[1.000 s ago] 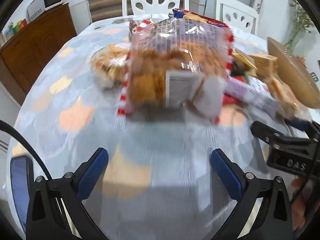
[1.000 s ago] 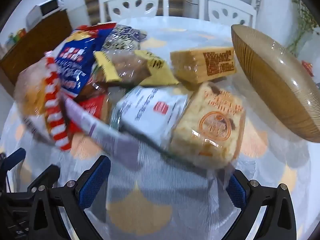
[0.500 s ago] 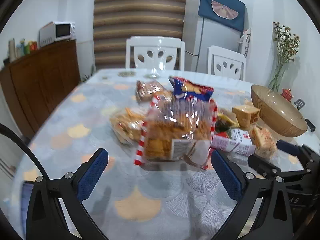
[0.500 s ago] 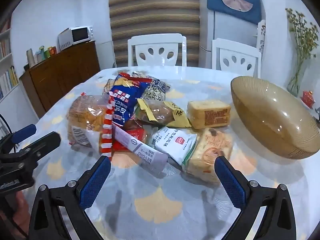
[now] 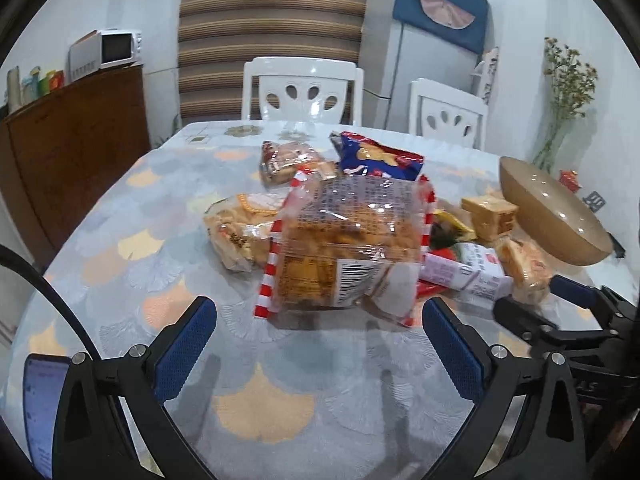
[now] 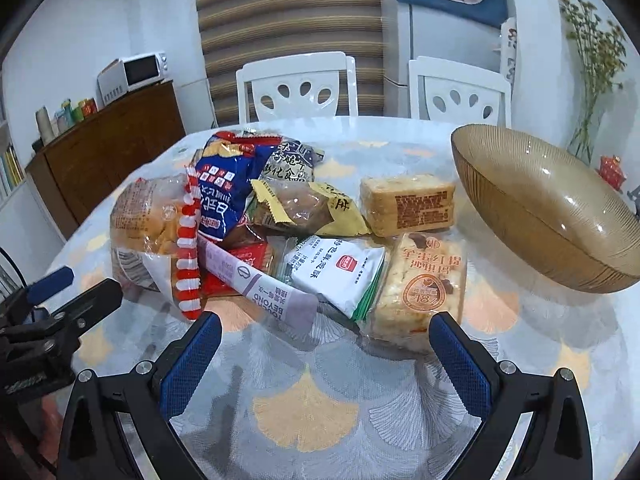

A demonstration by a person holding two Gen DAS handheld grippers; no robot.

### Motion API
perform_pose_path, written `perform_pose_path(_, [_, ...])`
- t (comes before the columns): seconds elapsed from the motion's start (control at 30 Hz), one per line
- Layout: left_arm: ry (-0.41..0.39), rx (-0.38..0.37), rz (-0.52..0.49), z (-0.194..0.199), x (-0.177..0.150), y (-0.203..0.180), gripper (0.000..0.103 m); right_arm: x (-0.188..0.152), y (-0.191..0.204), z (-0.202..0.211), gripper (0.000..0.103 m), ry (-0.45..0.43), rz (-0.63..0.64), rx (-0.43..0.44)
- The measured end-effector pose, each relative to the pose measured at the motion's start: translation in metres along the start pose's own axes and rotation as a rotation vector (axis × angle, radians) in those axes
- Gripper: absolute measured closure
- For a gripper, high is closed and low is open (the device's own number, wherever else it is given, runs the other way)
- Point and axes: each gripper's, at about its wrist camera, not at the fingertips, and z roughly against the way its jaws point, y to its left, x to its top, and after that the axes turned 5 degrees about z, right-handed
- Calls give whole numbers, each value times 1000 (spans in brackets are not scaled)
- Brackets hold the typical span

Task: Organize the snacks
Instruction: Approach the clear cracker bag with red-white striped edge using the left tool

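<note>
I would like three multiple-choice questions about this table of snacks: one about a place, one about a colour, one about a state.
1. Where does the brown bowl stand?
A. right of the snack pile
B. left of the pile
C. on a chair

2. What colour are the stripes along the edge of the big clear bread bag?
A. green and yellow
B. red and white
C. black

3. How is the right gripper?
A. shut on a packet
B. open, holding nothing
C. inside the bowl

Answers: 1 A, the bowl sits right of all packets. 2 B, the bag's edge shows red and white bars. 3 B, its jaws stand wide apart over bare tablecloth.
</note>
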Motion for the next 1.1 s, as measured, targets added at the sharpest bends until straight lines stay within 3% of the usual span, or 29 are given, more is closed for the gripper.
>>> perform_pose_path(1.1, [47,-44,37,-4,1,6,0,-1,9,-1,0,16,43,-51])
